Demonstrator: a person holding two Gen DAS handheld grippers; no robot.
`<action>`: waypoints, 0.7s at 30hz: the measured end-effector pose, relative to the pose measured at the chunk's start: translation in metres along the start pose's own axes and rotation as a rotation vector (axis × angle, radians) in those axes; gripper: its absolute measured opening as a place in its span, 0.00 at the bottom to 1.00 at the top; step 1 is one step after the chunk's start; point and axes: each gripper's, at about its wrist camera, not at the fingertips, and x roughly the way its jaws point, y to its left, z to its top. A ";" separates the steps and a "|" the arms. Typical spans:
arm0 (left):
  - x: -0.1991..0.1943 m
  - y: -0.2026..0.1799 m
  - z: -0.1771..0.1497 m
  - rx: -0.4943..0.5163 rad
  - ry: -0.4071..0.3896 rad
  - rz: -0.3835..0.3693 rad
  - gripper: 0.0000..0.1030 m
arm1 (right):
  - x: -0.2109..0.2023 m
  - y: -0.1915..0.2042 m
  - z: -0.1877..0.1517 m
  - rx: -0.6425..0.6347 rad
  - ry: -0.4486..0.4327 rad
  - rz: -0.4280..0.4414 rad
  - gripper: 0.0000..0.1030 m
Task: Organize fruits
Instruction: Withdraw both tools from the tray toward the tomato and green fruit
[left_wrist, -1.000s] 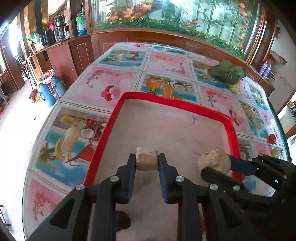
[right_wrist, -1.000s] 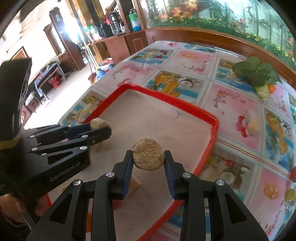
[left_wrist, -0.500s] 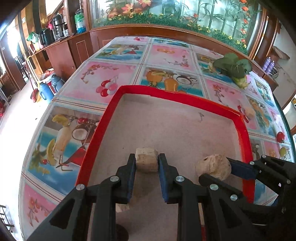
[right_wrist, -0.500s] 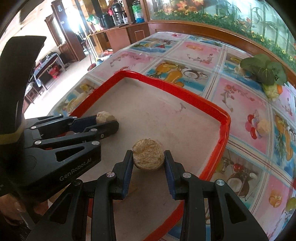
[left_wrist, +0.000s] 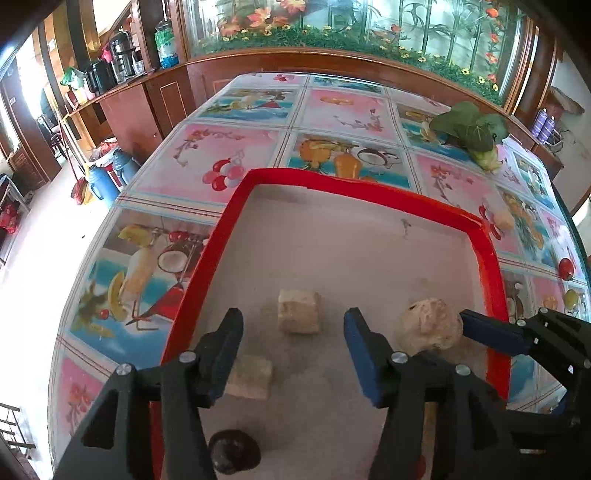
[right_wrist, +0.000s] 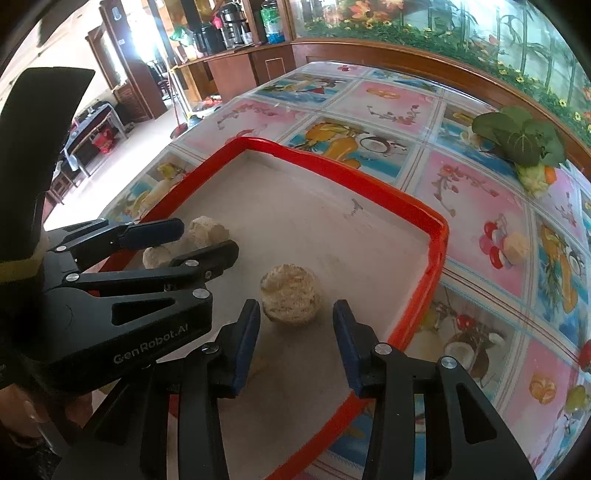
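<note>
Left wrist view: left gripper (left_wrist: 293, 343) jaws opening, wide apart, pads clear of the pale cube-shaped fruit piece (left_wrist: 298, 312) lying between them on the red tray (left_wrist: 493, 273). Right wrist view: right gripper (right_wrist: 296, 334) jaws opening, round tan fruit piece (right_wrist: 291, 293) resting untouched on the tray floor between the fingertips; leafy greens (right_wrist: 521, 140) at 2 o'clock on the table.

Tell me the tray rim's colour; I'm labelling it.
Red; the tray rim shows best in the left wrist view.

both hand-held grippers, left (left_wrist: 293, 341) and right (right_wrist: 295, 332), tilted down, jaws opening.
</note>
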 end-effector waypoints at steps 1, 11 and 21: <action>-0.001 0.000 -0.001 0.001 0.000 0.002 0.64 | -0.002 0.000 -0.001 0.003 0.000 -0.003 0.39; -0.019 -0.003 -0.010 0.003 -0.014 0.024 0.68 | -0.024 -0.001 -0.015 0.048 -0.013 -0.003 0.40; -0.040 -0.016 -0.028 -0.003 -0.024 0.037 0.73 | -0.059 0.004 -0.039 0.061 -0.042 0.021 0.48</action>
